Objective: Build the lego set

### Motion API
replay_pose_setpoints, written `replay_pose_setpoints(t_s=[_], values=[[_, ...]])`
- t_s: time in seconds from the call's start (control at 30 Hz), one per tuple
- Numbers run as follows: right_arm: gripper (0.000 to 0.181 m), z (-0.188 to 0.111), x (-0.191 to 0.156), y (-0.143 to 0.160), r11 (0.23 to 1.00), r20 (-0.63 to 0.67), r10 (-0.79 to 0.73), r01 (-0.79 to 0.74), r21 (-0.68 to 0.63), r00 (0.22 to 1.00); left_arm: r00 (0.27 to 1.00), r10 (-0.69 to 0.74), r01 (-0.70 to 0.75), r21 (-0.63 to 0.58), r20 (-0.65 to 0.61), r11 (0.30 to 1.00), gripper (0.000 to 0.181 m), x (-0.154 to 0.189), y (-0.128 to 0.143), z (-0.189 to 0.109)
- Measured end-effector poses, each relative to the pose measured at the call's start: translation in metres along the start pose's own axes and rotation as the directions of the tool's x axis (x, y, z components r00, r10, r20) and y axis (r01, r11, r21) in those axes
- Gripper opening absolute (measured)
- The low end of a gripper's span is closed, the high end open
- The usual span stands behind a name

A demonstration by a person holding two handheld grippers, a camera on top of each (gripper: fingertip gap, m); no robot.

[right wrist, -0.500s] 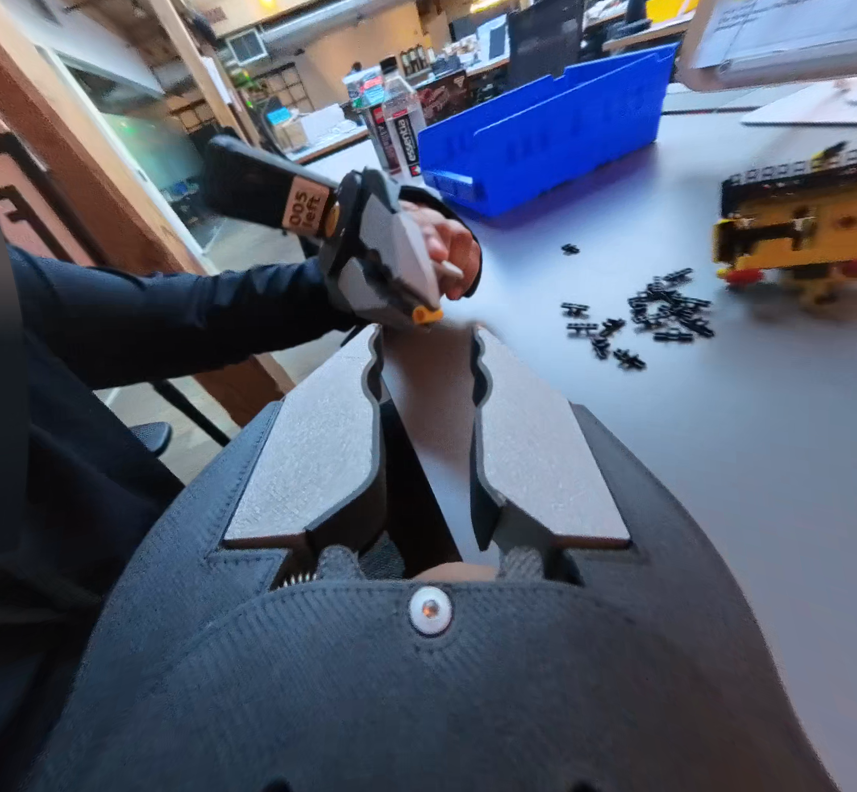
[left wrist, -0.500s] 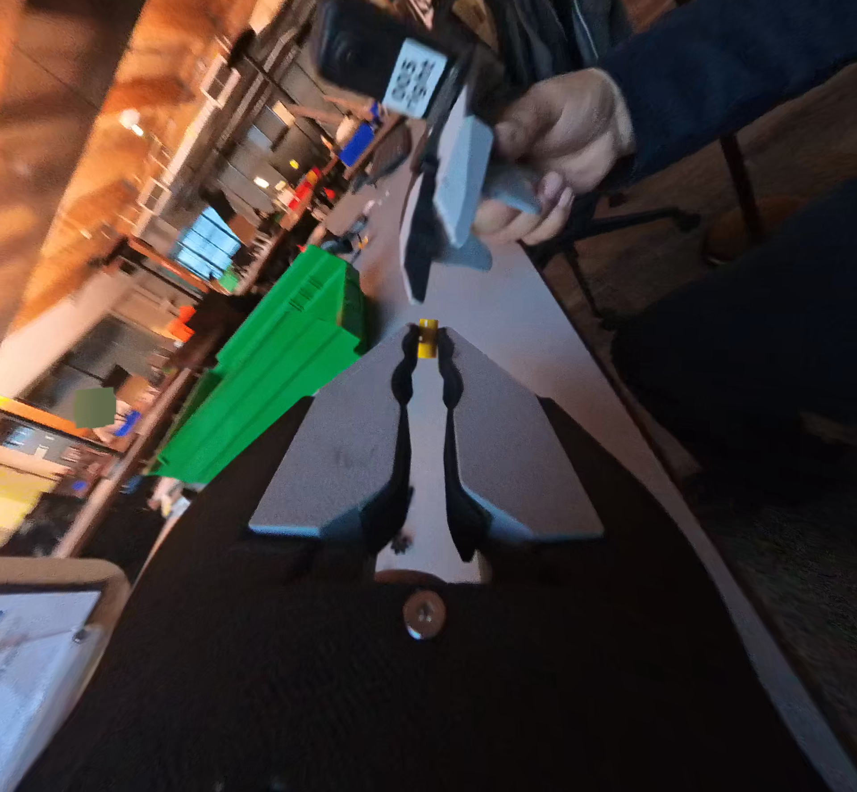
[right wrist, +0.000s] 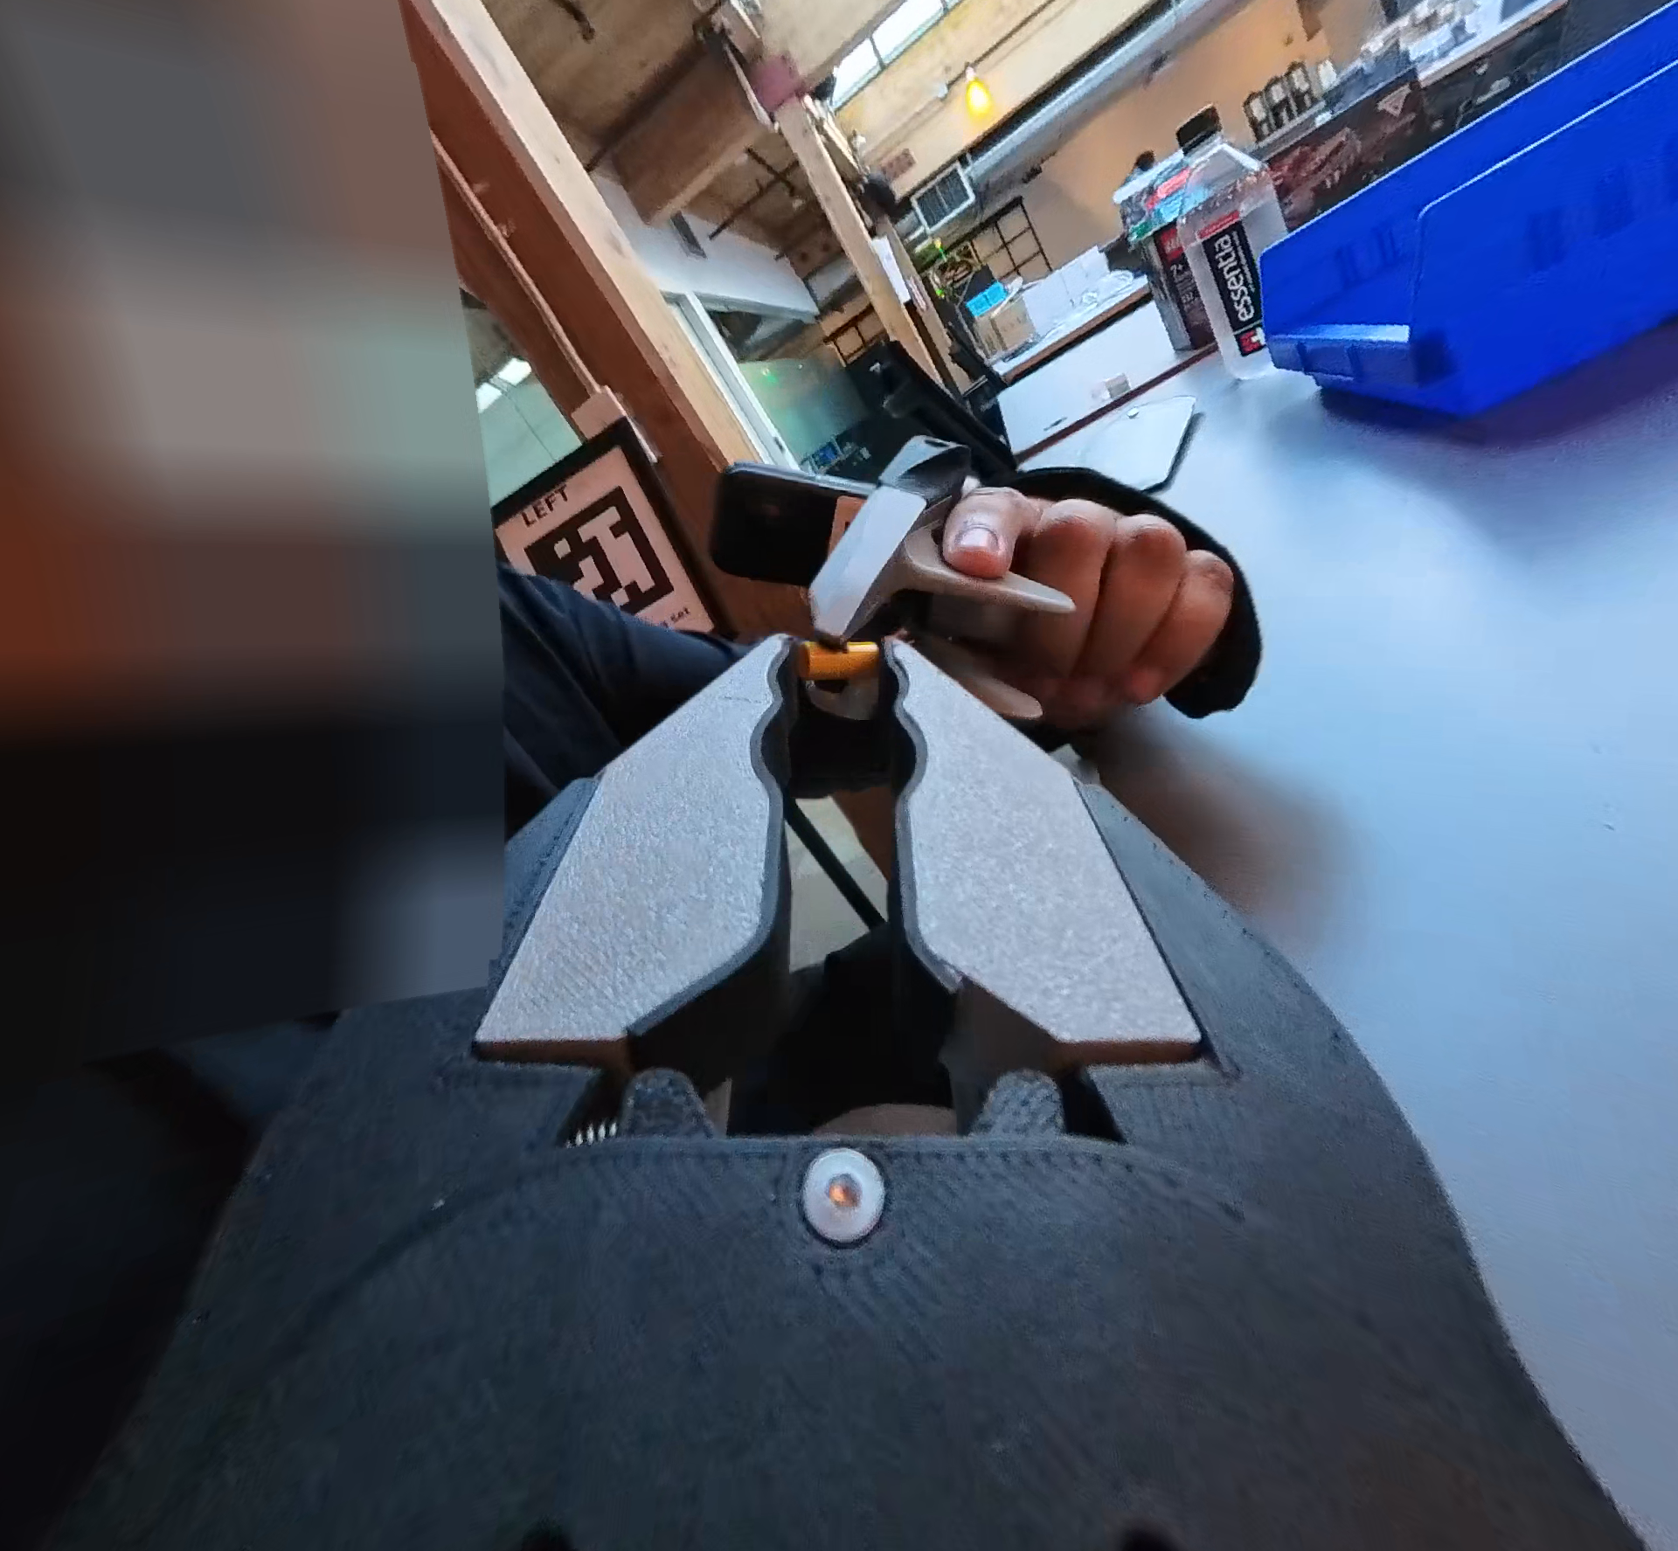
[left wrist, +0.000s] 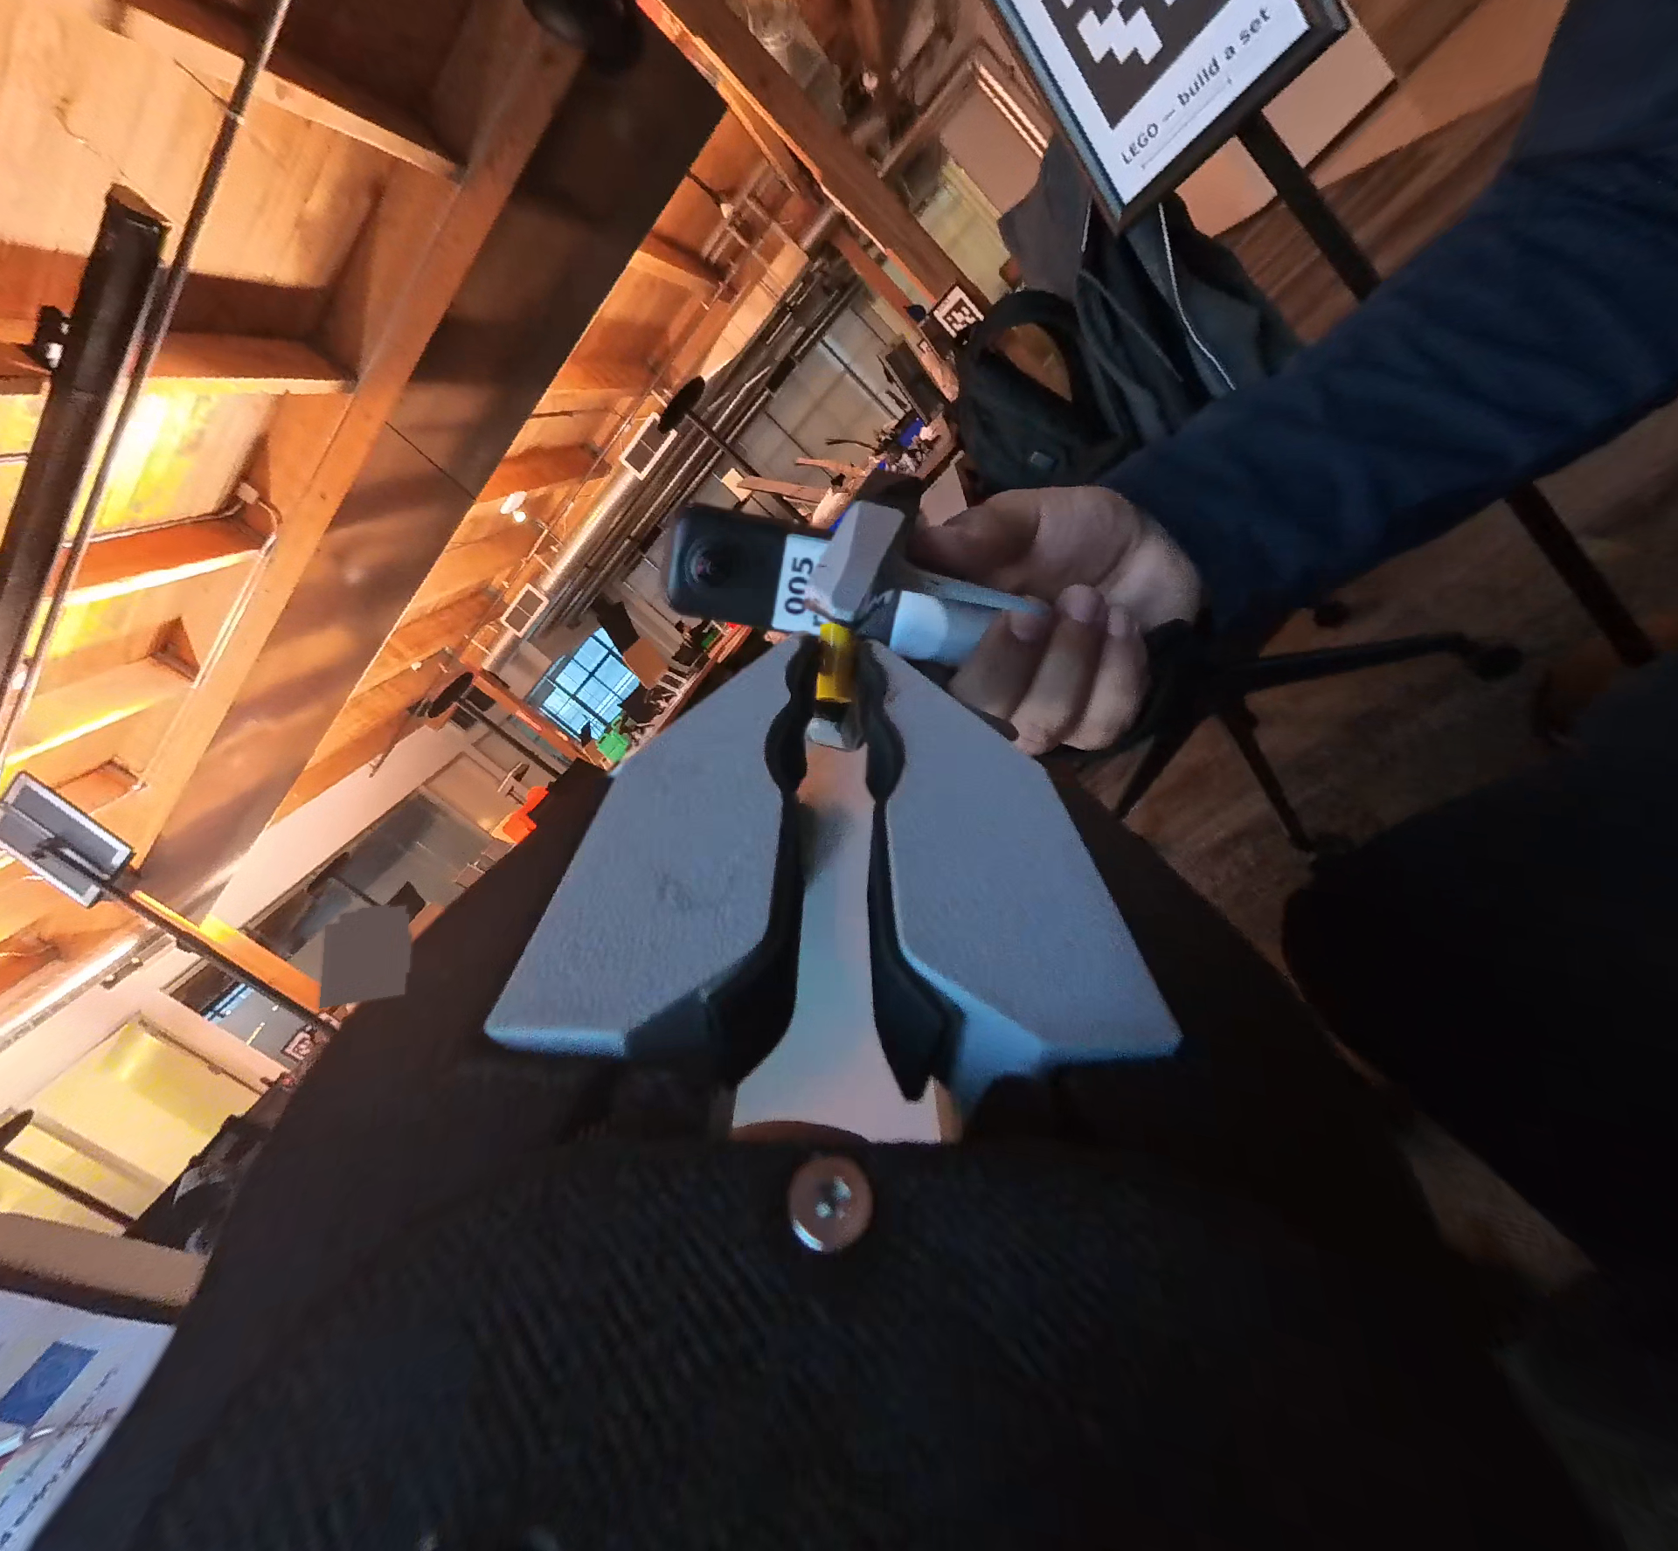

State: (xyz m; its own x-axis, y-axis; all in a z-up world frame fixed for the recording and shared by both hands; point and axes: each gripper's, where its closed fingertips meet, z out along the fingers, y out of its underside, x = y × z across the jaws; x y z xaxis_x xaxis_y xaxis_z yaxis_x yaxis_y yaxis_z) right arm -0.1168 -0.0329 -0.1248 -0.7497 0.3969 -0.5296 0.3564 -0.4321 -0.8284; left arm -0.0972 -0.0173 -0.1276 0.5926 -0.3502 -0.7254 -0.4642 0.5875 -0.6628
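Note:
My left gripper (left wrist: 831, 677) is shut on a small yellow lego piece (left wrist: 834, 670), which sticks out past its tips. The same piece (right wrist: 840, 661) shows in the right wrist view, lying crosswise between the tips of my right gripper (right wrist: 837, 665). The right jaws are narrowed to about the piece's length, and I cannot tell whether they press on it. The right gripper (left wrist: 831, 627) reaches in from the right in the left wrist view, held by a hand (left wrist: 1071, 600). The left gripper (right wrist: 840, 640) comes down onto the piece in the right wrist view. Both are held up in the air.
A grey table (right wrist: 1453, 736) stretches to the right, with a blue bin (right wrist: 1498, 300), a water bottle (right wrist: 1226, 273) and a dark flat pad (right wrist: 1144, 441) on it. A marker sign on a stand (left wrist: 1153, 19) and a black backpack (left wrist: 1044, 400) are behind. The person's dark sleeve (left wrist: 1407, 382) is close.
Both grippers have tilted up and come together. The right gripper's tips now sit at the ends of the yellow piece, and its jaws have narrowed. The left still holds the piece.

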Motion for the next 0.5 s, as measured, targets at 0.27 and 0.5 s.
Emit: replay_pose_setpoints(t_s=[0.27, 0.5], values=[[0.014, -0.073, 0.026, -0.098, 0.942, -0.530, -0.272, 0.336, 0.026, 0.803, 0.946, -0.134, 0.178, -0.130, 0.294, 0.975, 0.039, -0.021, -0.005, -0.033], [0.046, -0.278, 0.166, -0.178, 0.874, -0.868, -0.485, -0.026, -0.485, -0.110, 0.799, -0.358, 0.560, -0.380, 0.483, 0.737, 0.031, 0.073, -0.003, -0.085]])
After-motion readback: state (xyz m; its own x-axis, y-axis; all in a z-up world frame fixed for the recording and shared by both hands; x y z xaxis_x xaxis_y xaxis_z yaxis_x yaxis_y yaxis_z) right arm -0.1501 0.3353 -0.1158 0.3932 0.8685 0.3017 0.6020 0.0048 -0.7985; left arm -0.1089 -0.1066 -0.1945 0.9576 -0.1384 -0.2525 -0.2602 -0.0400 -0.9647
